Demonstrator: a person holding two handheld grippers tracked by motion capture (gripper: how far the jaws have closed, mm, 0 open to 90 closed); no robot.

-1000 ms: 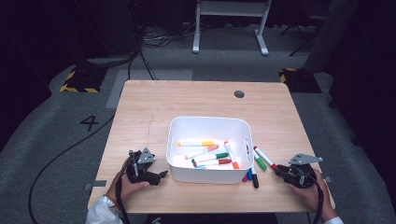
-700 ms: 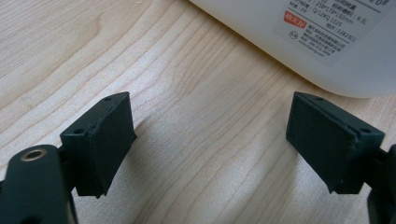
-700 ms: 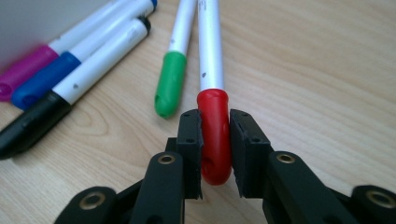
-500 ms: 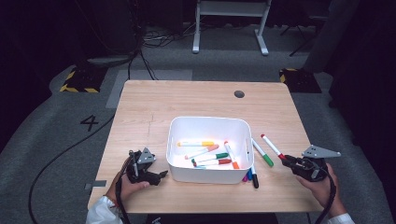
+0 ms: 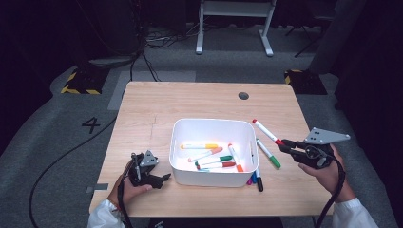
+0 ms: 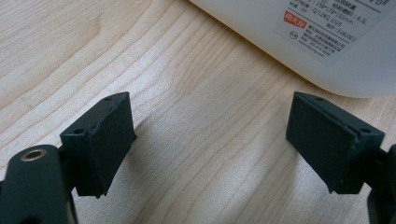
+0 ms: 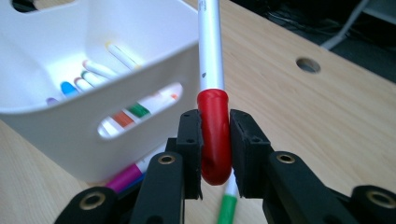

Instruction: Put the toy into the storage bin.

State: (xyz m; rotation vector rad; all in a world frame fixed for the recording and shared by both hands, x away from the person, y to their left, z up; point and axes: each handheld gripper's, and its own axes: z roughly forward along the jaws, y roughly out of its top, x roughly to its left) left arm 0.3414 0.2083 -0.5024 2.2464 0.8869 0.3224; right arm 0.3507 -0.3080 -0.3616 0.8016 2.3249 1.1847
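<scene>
Right gripper view is showing the red marker (image 7: 213,135) clamped by its cap in the right gripper (image 7: 215,151), beside the white bin (image 7: 84,107). It is looking light, stiff, slippery. Left gripper (image 6: 210,140) is resting with jaws apart on the table (image 6: 187,93).

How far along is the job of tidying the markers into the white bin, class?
Done: several markers already lie inside the white bin. In hand: the right gripper is shut on the red-capped marker, held above the table; the left gripper is open beside the bin. Left: a green-capped marker and a few more by the bin's right wall.
</scene>
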